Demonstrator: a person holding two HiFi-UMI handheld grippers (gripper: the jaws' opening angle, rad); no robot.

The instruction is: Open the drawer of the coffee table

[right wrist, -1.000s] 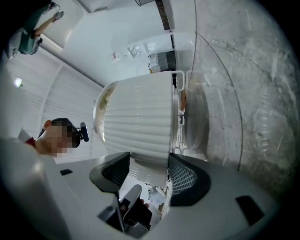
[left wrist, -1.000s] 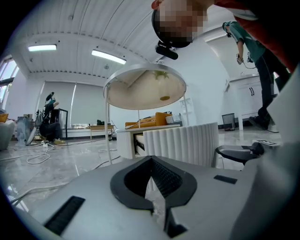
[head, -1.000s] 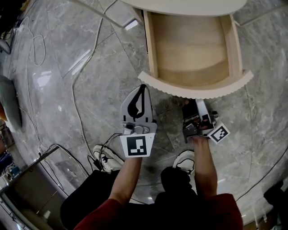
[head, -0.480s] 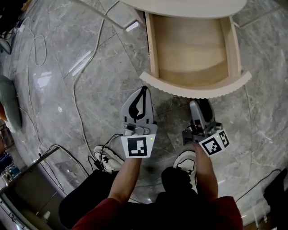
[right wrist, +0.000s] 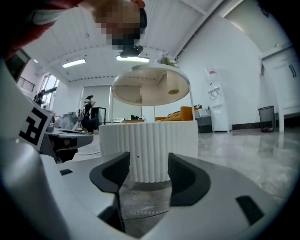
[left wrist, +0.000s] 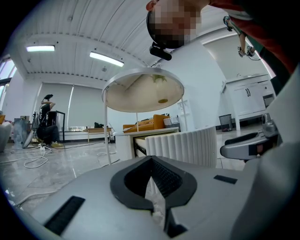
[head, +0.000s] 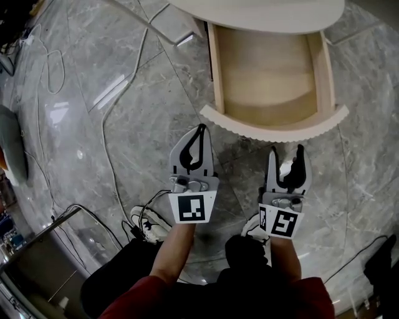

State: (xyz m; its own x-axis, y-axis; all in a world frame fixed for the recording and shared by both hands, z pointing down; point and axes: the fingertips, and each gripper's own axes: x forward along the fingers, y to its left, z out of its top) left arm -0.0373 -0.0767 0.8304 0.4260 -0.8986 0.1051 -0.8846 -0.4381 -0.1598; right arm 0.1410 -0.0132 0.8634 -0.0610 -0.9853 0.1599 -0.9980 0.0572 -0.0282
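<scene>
A person stands over a grey marble floor [head: 124, 131] with a two-jaw tool in each hand, facing a low round white-topped counter [head: 262, 11] at 12 o'clock in the head view. The counter's pale wooden drawer [head: 268, 68] stands open toward the person. Its curved, fluted white front [head: 274, 128] is the nearest part, just right of centre.

The left claw [head: 199, 129] sits at the middle of the head view, at about 8 o'clock from the drawer front and just short of its left end. Its jaws are clenched tip to tip with nothing between them. In the left gripper view [left wrist: 151, 161], the fluted panel [left wrist: 180, 145] rises at 1 o'clock beyond the closed tips.

The right claw [head: 287, 152] hangs at 6 o'clock from the drawer front, close to it but not touching. Its jaws are spread and released, gripping nothing. In the right gripper view [right wrist: 147, 163], the fluted front [right wrist: 147, 145] stands straight ahead at 12 o'clock, framed in the gap, with the counter's underside [right wrist: 150, 89] above it.

A thin white cable [head: 118, 93] trails across the floor at 10 o'clock. White shoes [head: 146, 221] show at 6 o'clock, below the black-and-white marker cubes [head: 192, 209].
</scene>
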